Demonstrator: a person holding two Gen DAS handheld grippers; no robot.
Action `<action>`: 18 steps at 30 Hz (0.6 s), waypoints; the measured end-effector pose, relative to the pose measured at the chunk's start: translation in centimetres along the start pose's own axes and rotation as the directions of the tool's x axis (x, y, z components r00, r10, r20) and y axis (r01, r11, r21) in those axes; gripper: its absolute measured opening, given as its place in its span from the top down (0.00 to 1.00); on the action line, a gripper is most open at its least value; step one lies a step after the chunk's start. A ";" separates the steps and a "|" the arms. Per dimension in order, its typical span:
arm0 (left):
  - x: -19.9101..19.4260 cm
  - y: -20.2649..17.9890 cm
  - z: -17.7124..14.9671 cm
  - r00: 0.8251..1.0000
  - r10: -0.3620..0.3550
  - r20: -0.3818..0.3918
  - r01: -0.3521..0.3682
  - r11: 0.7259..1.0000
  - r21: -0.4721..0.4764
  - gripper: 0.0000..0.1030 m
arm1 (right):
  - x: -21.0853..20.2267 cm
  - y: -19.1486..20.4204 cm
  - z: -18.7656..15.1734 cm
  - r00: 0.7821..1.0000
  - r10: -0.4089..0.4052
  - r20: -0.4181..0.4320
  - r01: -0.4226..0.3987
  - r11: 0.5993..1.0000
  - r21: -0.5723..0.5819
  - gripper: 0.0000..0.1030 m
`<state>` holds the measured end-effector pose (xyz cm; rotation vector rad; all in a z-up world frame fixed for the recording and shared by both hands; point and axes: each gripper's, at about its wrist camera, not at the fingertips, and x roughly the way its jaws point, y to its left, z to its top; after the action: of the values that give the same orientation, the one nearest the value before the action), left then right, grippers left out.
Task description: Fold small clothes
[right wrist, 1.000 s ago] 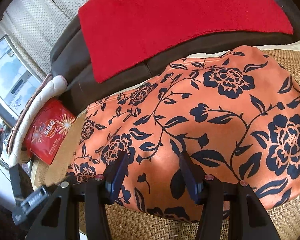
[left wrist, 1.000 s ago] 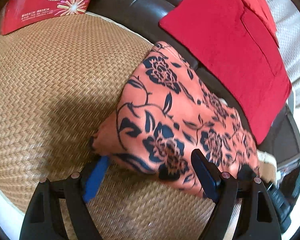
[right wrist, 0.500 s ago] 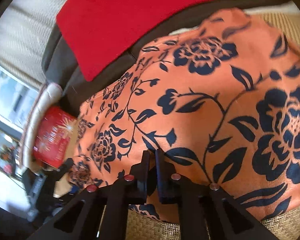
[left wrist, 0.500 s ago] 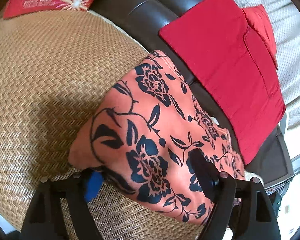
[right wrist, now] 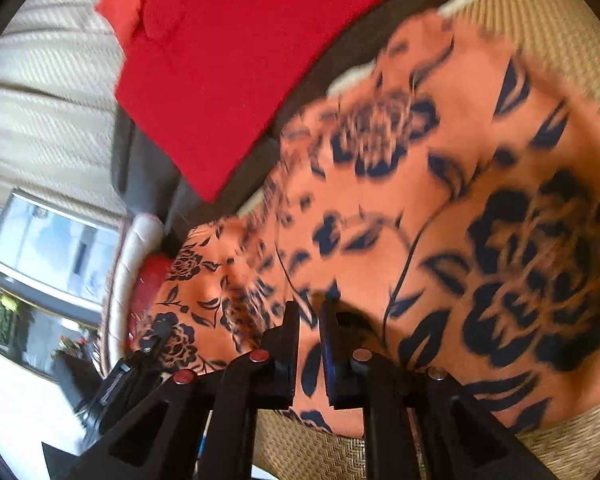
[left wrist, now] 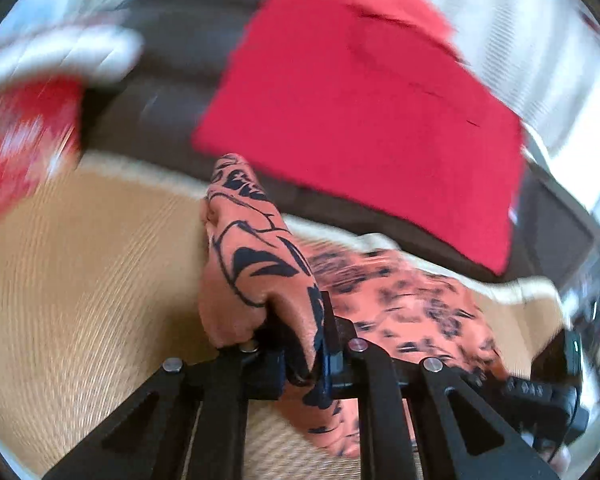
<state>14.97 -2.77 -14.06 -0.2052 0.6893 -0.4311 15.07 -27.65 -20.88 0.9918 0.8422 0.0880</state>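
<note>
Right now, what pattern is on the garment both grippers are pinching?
Orange garment with a dark navy floral-and-vine print; clearest in the right wrist view.

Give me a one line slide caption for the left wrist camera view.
Left gripper pinching a bunched edge of the orange floral garment above a woven mat, red cloth behind.

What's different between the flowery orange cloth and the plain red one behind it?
The orange floral garment carries dark flower prints; the red garment is a single plain colour. The orange one is pinched by both the left tool and the right tool and bunched up at the left one, while the red one lies flat, untouched. The orange one sits on the woven mat, the red one on the dark cushion beyond. Both are small clothes.
</note>
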 end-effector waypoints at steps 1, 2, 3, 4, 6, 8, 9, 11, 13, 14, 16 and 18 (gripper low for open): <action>-0.2 -2.3 0.4 1.000 -0.021 0.010 0.021 0.997 0.074 0.88 | -0.8 -0.3 0.2 1.000 0.021 0.023 -0.021 1.000 0.012 0.87; -0.3 -3.8 0.4 0.999 -0.034 0.013 0.032 0.992 0.122 0.88 | -1.4 -0.6 0.5 0.998 0.038 0.040 -0.039 0.999 0.024 0.87; -0.2 -5.5 0.4 0.999 -0.051 0.011 0.048 0.984 0.171 0.88 | -2.2 -1.0 0.8 0.997 0.058 0.059 -0.061 0.997 0.039 0.87; -0.1 -7.4 0.3 0.997 -0.072 0.004 0.069 0.973 0.219 0.88 | -2.8 -1.4 1.1 0.994 0.074 0.075 -0.078 0.996 0.051 0.87; 0.9 -10.7 -0.5 0.994 -0.109 -0.030 0.113 0.950 0.293 0.88 | -4.2 -2.2 1.6 0.988 0.107 0.108 -0.116 0.990 0.076 0.87; 3.0 -13.9 -2.1 0.982 -0.141 -0.130 0.179 0.914 0.364 0.87 | -5.4 -3.0 2.0 0.981 0.134 0.142 -0.149 0.984 0.099 0.87; 4.1 -14.8 -2.9 0.976 -0.133 -0.173 0.191 0.902 0.387 0.85 | -6.0 -3.6 2.2 0.976 0.148 0.159 -0.167 0.979 0.117 0.87; 5.5 -15.6 -4.1 0.959 -0.137 -0.248 0.231 0.885 0.404 0.77 | -6.9 -4.7 2.5 0.969 0.161 0.186 -0.192 0.969 0.158 0.82; 5.2 -15.0 -4.4 0.942 -0.190 -0.276 0.292 0.872 0.393 0.68 | -7.2 -5.3 3.0 0.964 0.175 0.199 -0.212 0.959 0.187 0.64; 4.6 -14.3 -4.4 0.939 -0.220 -0.263 0.311 0.867 0.388 0.54 | -7.4 -5.5 3.1 0.963 0.178 0.203 -0.218 0.956 0.197 0.36; 2.4 -11.6 -3.6 0.947 -0.266 -0.181 0.316 0.872 0.374 0.31 | -8.1 -5.6 3.2 0.956 0.188 0.225 -0.233 0.953 0.193 0.26; 1.0 -8.9 -2.5 0.954 -0.282 -0.102 0.300 0.892 0.339 0.25 | -8.4 -5.2 3.3 0.957 0.188 0.220 -0.226 0.960 0.163 0.26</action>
<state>11.25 -11.33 -13.64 0.0446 0.6203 -0.8425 9.90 -36.58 -19.05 1.2429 0.5635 0.0866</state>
